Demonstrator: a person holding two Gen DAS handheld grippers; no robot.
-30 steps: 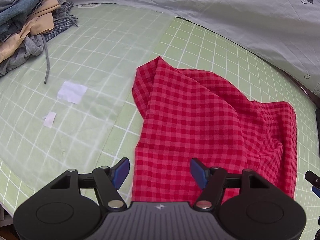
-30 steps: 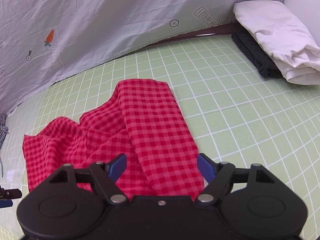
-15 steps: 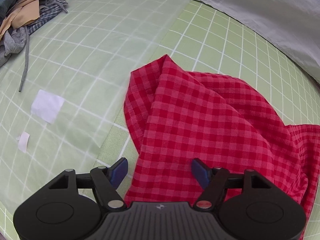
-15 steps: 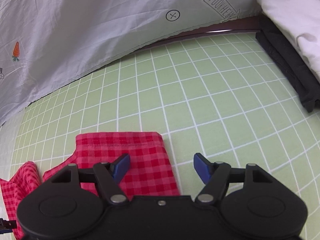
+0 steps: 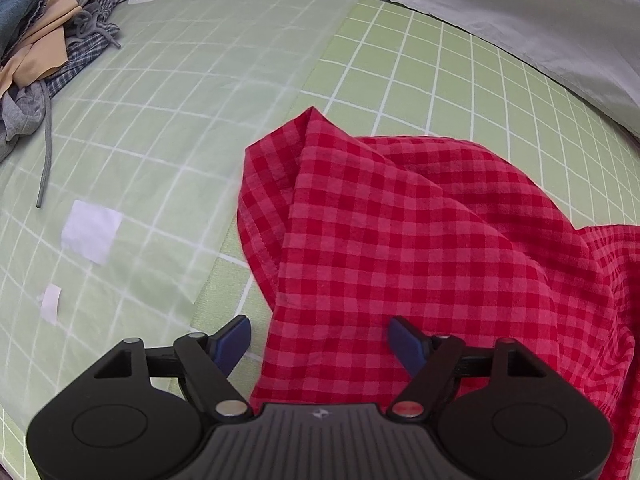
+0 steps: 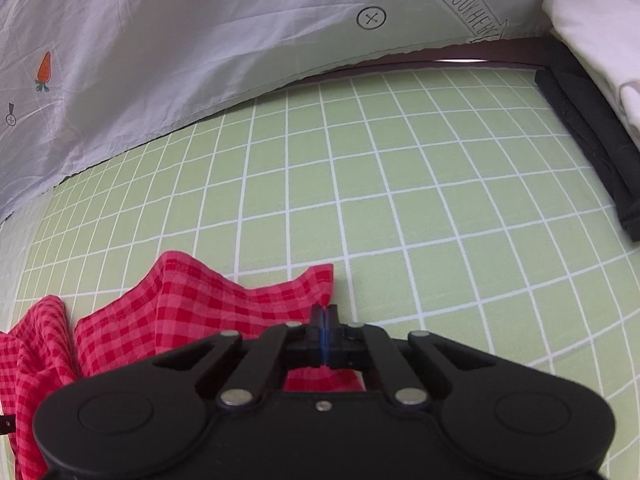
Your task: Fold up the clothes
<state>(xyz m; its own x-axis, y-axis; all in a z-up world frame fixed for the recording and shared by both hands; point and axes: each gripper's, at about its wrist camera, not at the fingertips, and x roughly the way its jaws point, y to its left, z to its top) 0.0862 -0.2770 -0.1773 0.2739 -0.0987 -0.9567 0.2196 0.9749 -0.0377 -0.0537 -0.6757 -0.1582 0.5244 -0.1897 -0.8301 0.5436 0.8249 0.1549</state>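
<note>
A red checked cloth point(image 5: 400, 248) lies rumpled on the green grid mat point(image 5: 180, 128). My left gripper point(image 5: 320, 340) is open just above the cloth's near edge, its blue fingertips point(image 5: 236, 338) spread to either side of the fabric. In the right wrist view my right gripper point(image 6: 325, 316) is shut on the far corner of the red checked cloth point(image 6: 192, 304), which bunches up in front of the jaws.
A pile of unfolded clothes point(image 5: 44, 64) sits at the far left. Folded white point(image 6: 592, 40) and black point(image 6: 588, 136) garments are stacked at the far right. A grey printed sheet point(image 6: 200, 40) hangs along the back. Two white tags point(image 5: 92, 230) lie on the mat.
My right gripper has closed on the cloth's far corner, which now puckers up. My left gripper has shifted a little lower and closer over the cloth's near edge, still open.
</note>
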